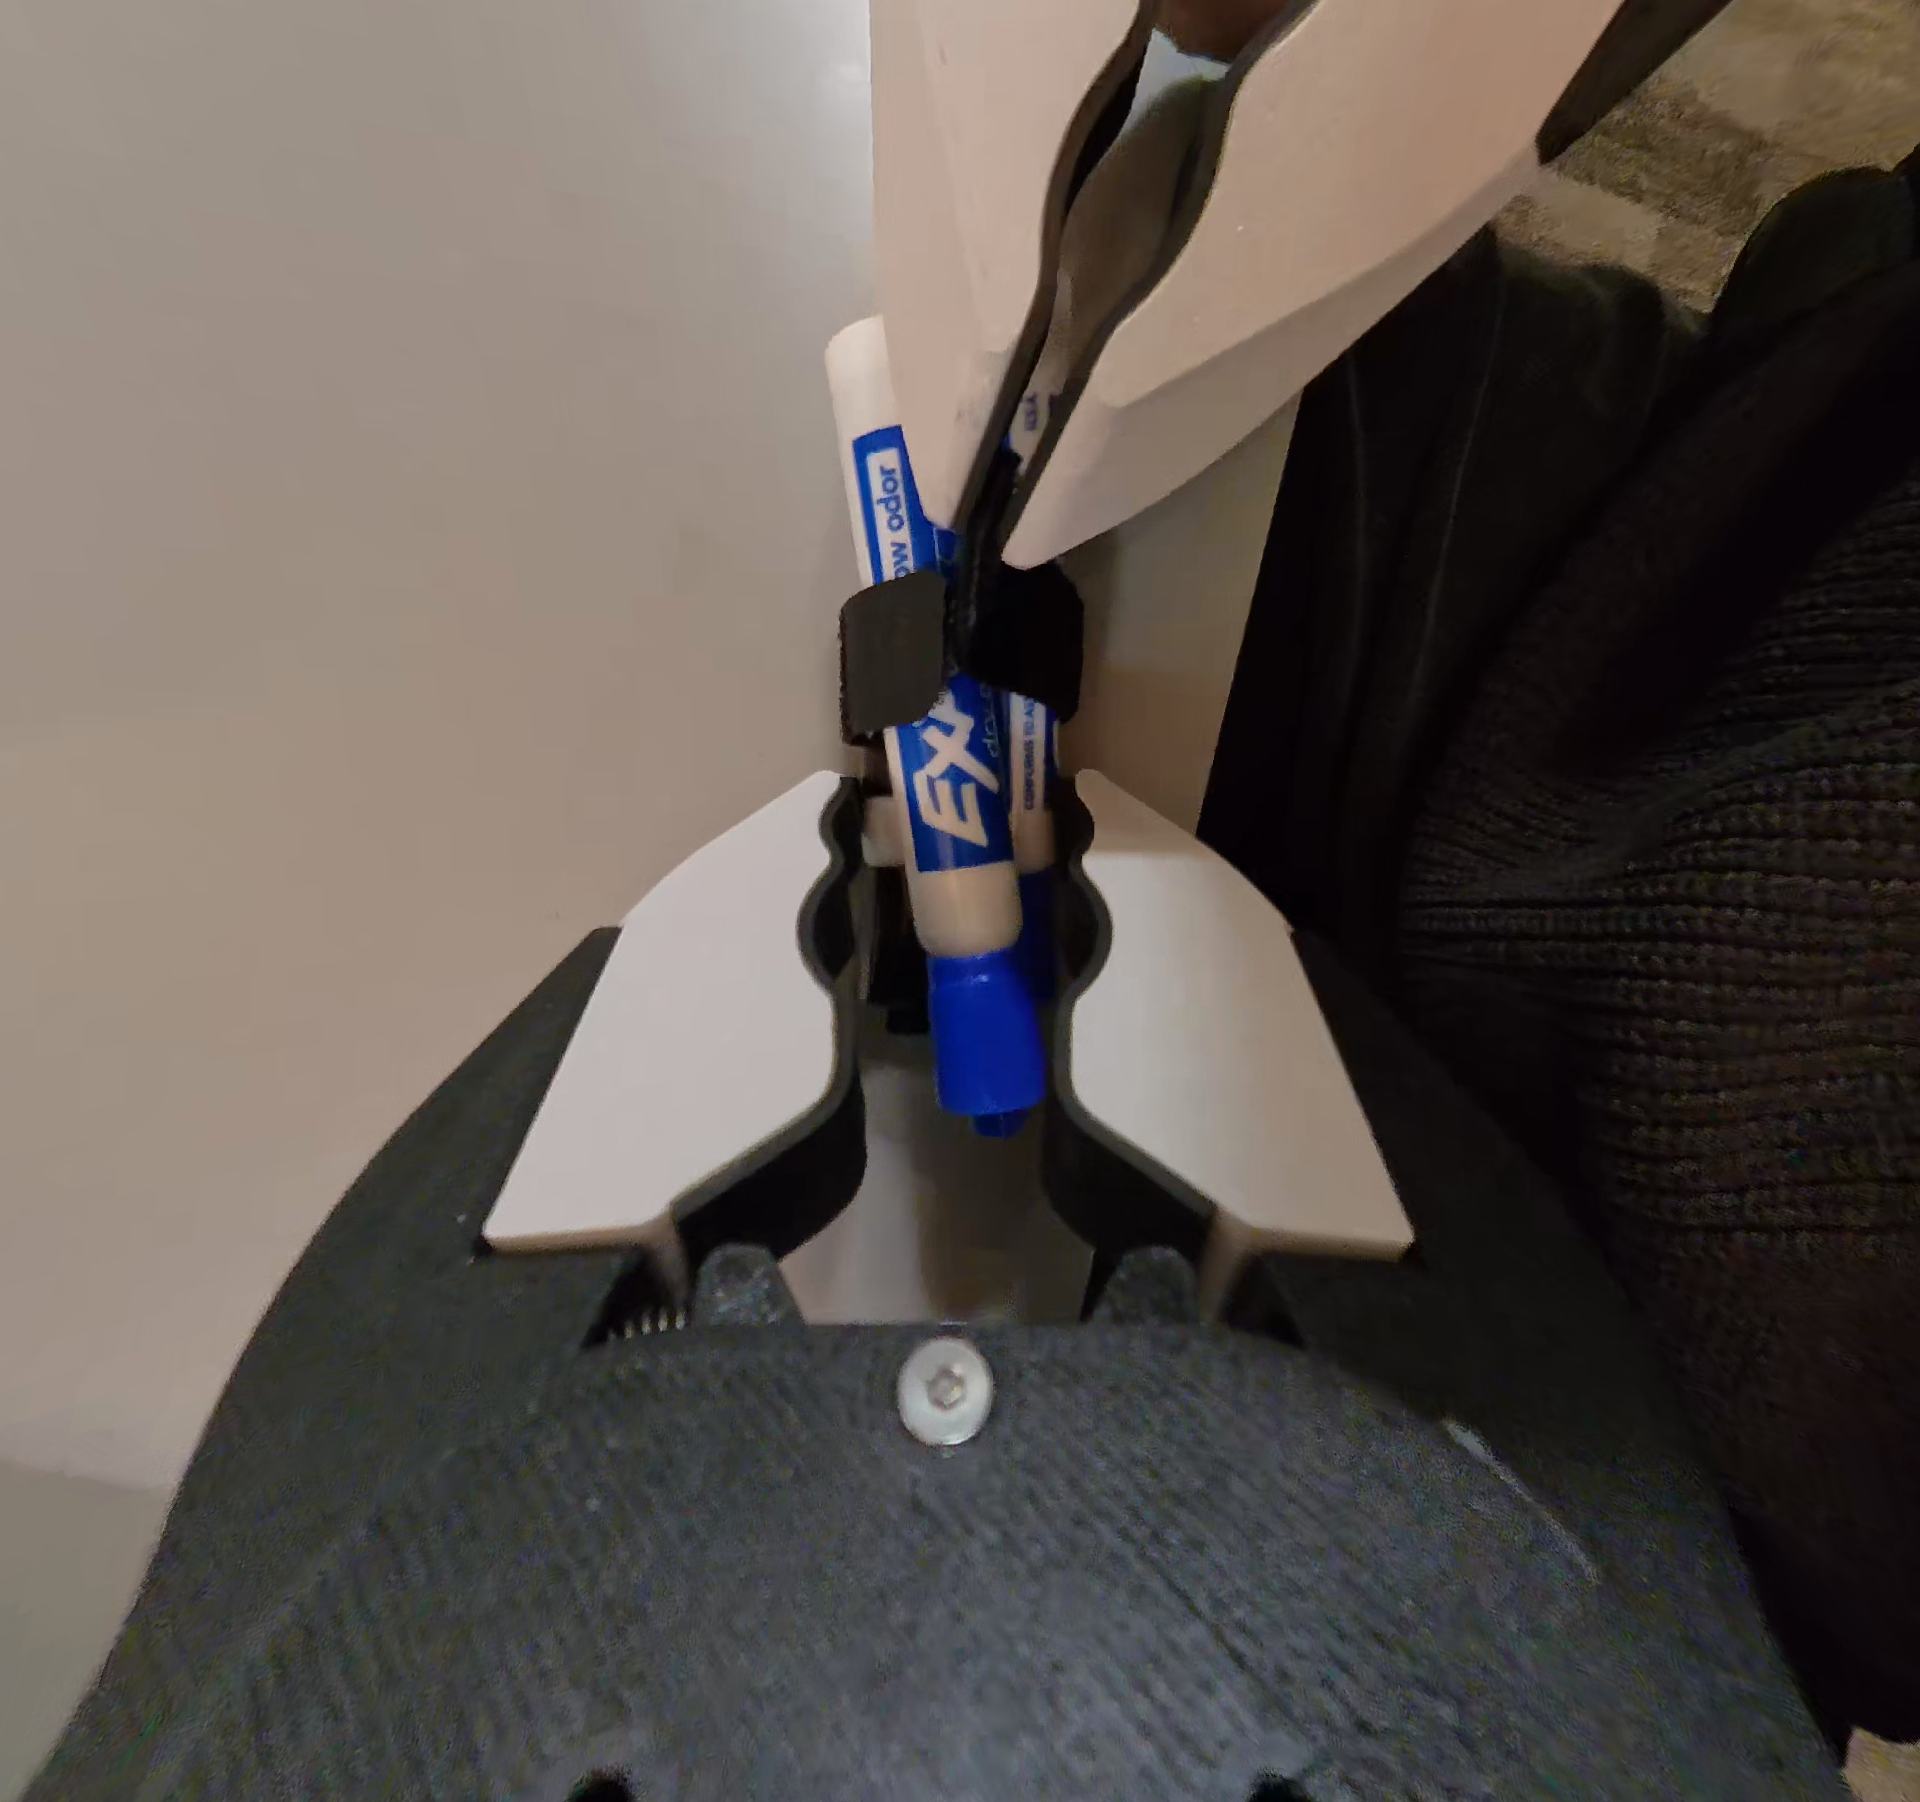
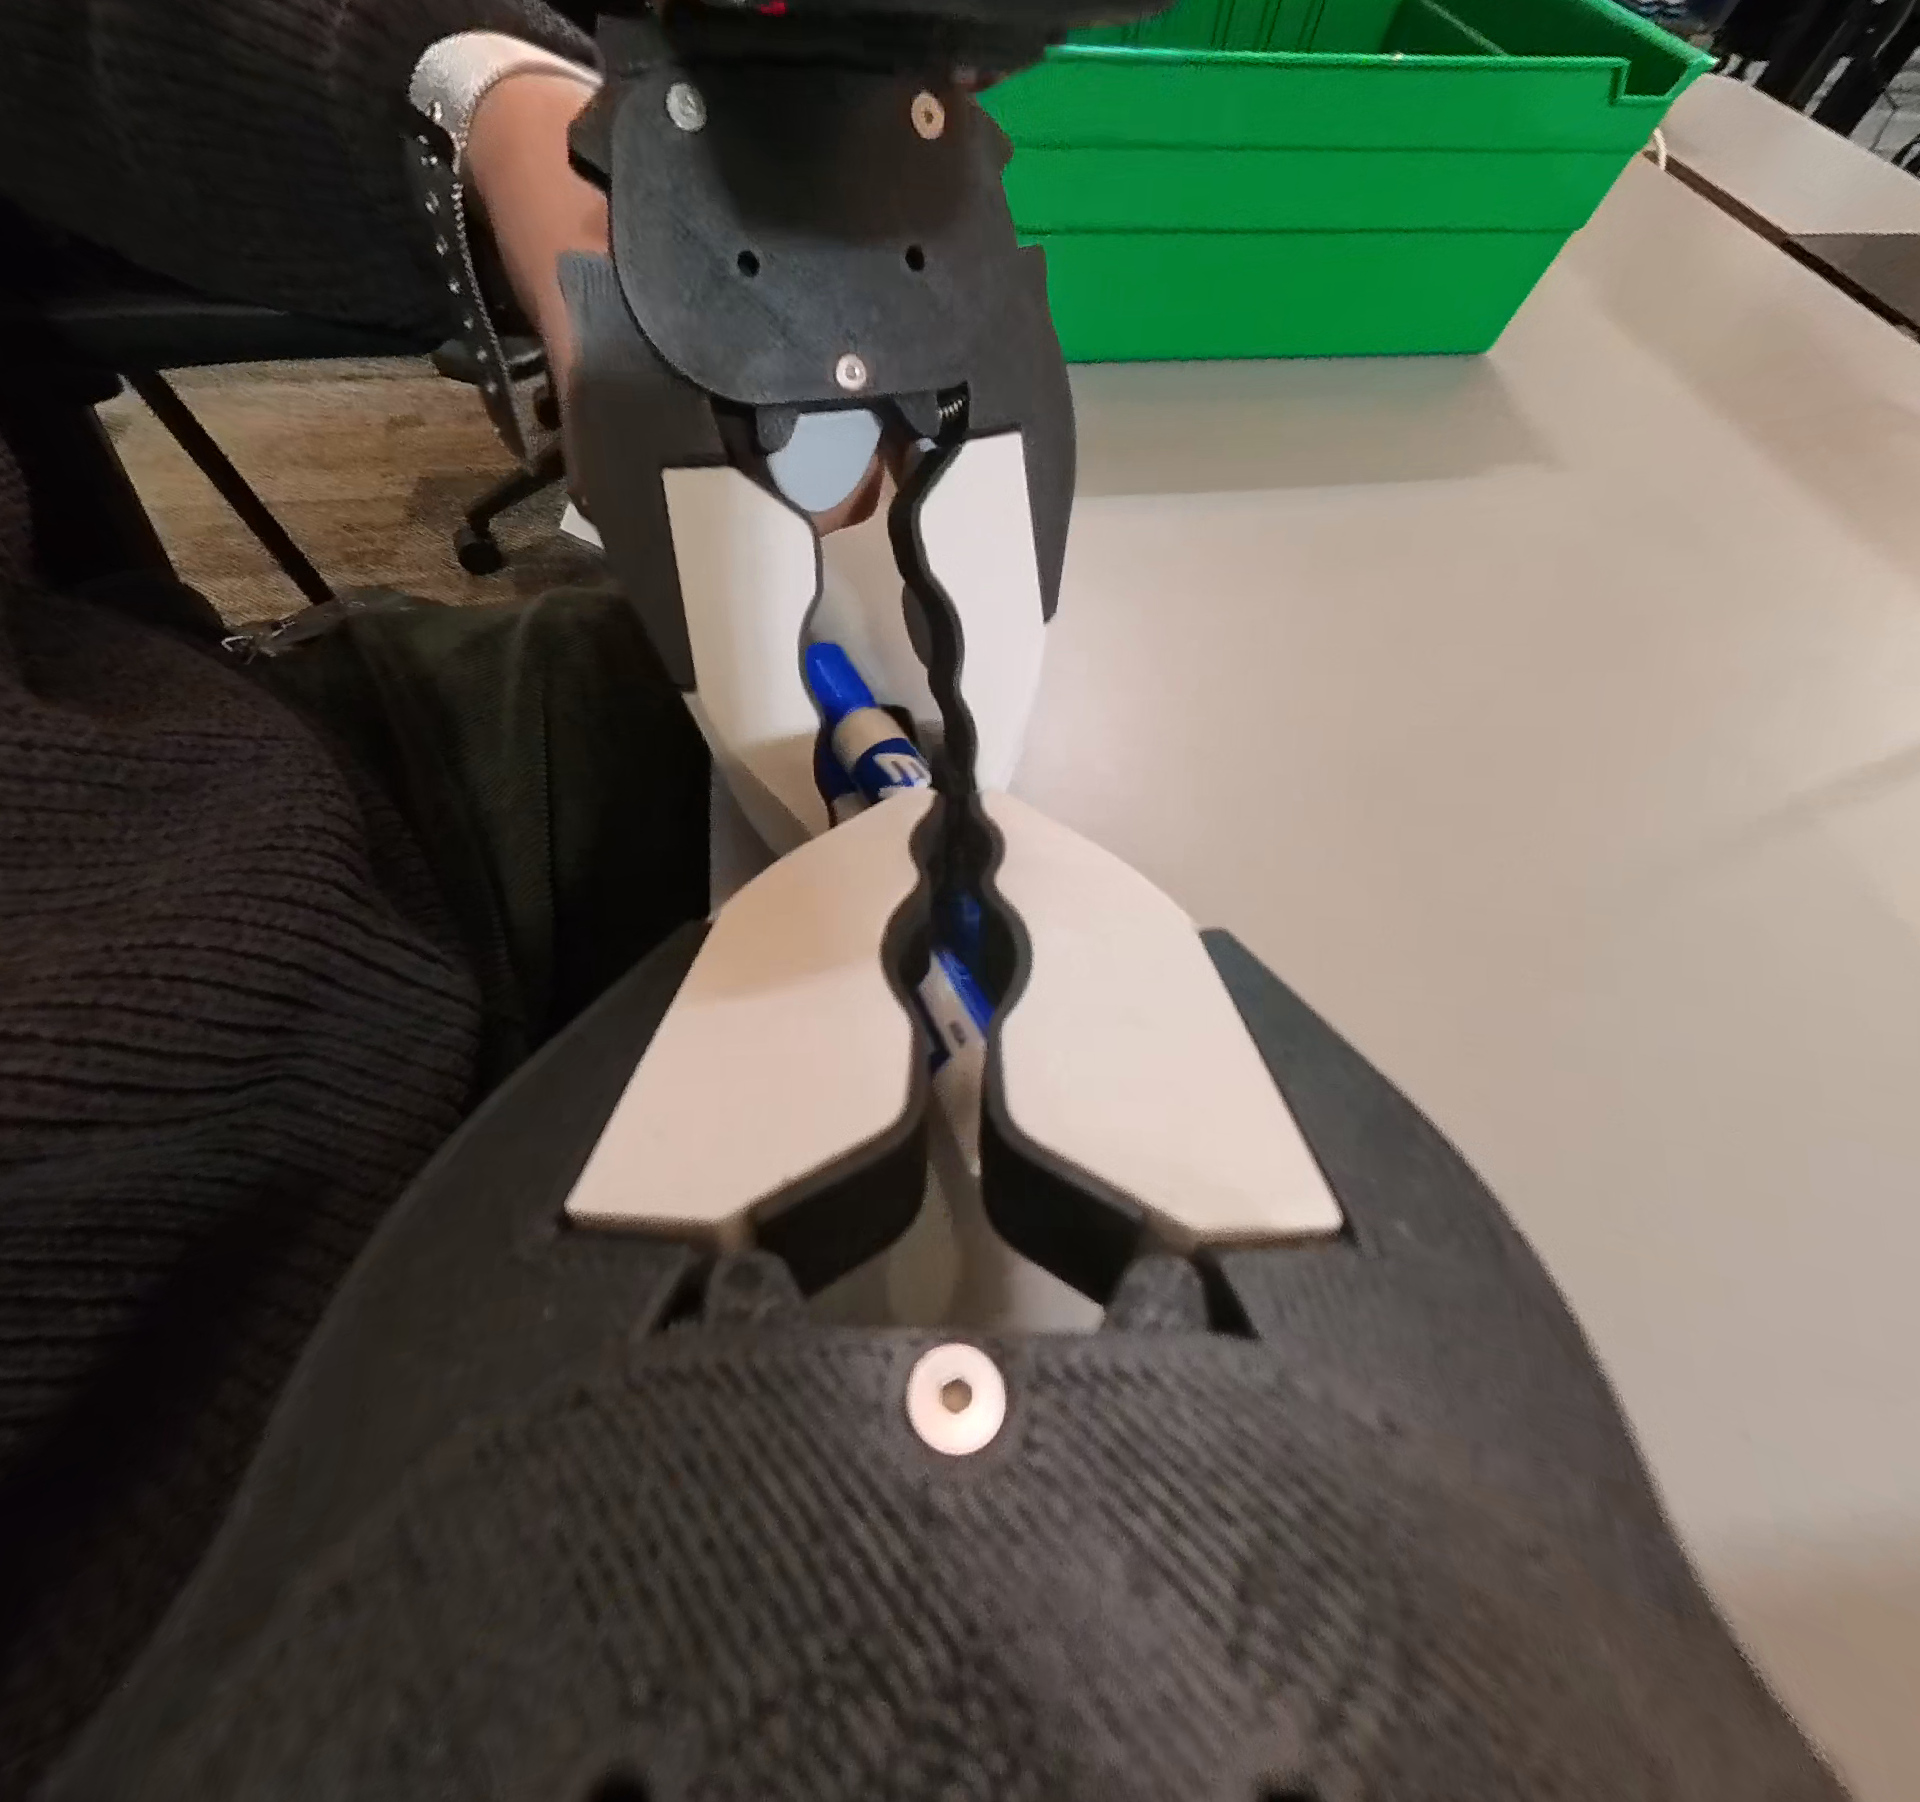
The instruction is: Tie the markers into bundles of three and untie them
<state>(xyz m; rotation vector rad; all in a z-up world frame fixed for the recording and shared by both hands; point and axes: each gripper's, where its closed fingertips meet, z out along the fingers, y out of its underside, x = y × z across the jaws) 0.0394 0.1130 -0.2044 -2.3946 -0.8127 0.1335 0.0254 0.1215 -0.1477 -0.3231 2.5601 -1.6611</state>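
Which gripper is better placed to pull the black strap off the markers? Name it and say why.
Probably the right gripper: its closed tips sit right at the black strap, while the left gripper is clamped on the markers, steadying them.

Green bin (image 2: 1309, 194) on pale table (image 2: 1507, 817), office chair (image 2: 499, 464) behind.

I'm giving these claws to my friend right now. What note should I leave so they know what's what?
The left claw is shut on two blue-capped markers, with the caps pointing toward its base.
The right claw is shut, its tips pinching the black strap.
The strap is wrapped around both markers.
A green bin sits farther back on the table.
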